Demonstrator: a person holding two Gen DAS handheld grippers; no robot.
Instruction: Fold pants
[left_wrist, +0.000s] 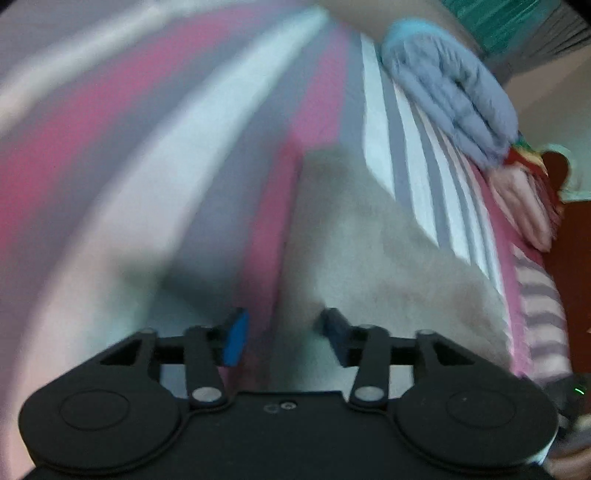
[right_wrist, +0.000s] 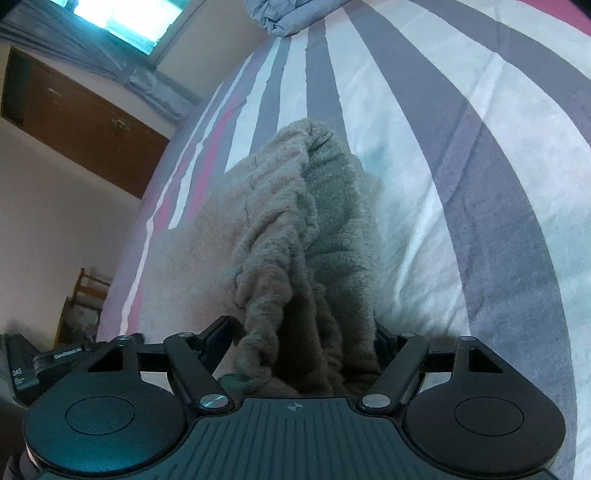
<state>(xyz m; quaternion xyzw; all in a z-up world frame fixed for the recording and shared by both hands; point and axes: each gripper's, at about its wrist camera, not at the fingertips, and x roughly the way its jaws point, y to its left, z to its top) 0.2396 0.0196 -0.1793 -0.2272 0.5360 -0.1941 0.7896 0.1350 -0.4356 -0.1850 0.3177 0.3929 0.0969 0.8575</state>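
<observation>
The pants are a fuzzy beige-grey fleece garment lying on a striped bed sheet. In the left wrist view my left gripper is open and empty, low over the sheet at the pants' left edge. The view is blurred. In the right wrist view the pants run away from the camera with a gathered, bunched edge. My right gripper has the bunched fabric between its fingers, jaws fairly wide; its right finger is hidden by cloth.
The sheet has white, grey and pink stripes. A blue-grey folded quilt and a pink folded cloth lie at the bed's far edge. A brown cabinet, a window and a chair stand beyond the bed.
</observation>
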